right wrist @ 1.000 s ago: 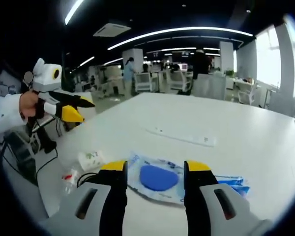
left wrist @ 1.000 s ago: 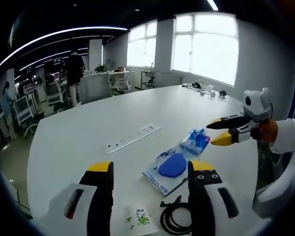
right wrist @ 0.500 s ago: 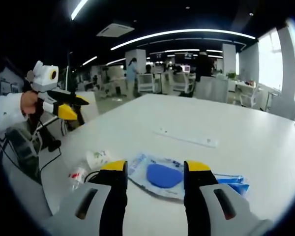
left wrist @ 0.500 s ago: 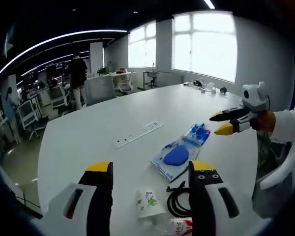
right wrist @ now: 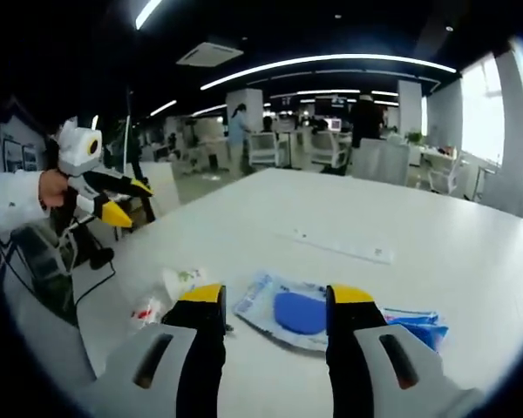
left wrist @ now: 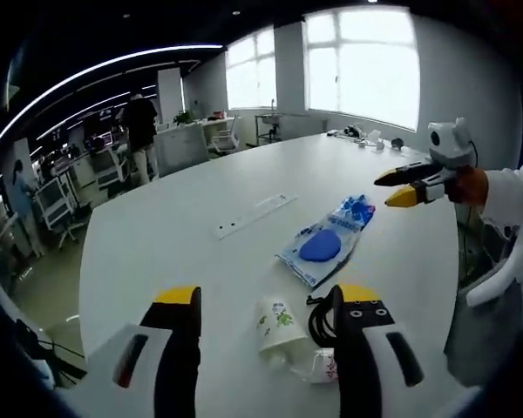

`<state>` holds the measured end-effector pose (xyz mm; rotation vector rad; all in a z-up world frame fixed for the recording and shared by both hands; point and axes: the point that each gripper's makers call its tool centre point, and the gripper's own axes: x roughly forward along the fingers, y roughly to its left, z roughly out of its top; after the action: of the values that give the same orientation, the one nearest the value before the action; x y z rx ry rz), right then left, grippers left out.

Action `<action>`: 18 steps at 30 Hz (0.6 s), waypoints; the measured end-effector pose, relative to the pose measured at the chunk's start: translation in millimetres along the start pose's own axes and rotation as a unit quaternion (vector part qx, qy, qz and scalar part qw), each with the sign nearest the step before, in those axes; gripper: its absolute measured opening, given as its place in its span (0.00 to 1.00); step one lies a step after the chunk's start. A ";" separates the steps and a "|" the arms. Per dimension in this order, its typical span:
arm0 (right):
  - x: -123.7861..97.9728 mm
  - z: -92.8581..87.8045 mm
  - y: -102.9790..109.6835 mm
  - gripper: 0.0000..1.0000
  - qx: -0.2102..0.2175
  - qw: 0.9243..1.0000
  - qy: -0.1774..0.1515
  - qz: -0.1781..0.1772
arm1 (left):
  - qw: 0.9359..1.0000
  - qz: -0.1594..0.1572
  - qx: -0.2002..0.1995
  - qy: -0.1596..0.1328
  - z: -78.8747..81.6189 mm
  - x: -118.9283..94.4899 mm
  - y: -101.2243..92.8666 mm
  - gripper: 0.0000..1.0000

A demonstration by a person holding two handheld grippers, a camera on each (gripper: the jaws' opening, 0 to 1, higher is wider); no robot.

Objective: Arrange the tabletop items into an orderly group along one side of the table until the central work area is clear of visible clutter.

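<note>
Left gripper view: black cable (left wrist: 318, 318) half hidden behind the right jaw; paper cup (left wrist: 276, 324) lower centre, clear packet (left wrist: 325, 246) mid-frame on the table (left wrist: 183, 235); both grippers' jaws wide, empty.

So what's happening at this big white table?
A person holds a gripper in each hand above the table; both the left gripper and right gripper are open and hold nothing. A paper cup, a black cable, a small wrapper and a clear bag with a blue pad lie scattered near one edge, none grasped yet.
</note>
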<state>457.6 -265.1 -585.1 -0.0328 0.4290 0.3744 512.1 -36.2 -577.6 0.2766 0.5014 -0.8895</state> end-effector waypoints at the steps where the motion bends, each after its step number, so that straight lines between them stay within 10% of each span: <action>1: 0.3 -0.1 1.9 0.44 0.000 1.000 0.000 0.001 | 1.000 0.000 0.000 0.003 -2.9 -0.1 1.2 0.61; 18: -1.0 -8.0 16.0 0.43 -0.002 1.000 0.017 0.001 | 0.996 -0.027 0.064 0.064 -55.6 16.8 -1.2 0.59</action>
<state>447.8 -251.5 -591.1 -0.0434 0.4624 0.3763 503.3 -24.2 -633.8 0.4400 0.5732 -0.9619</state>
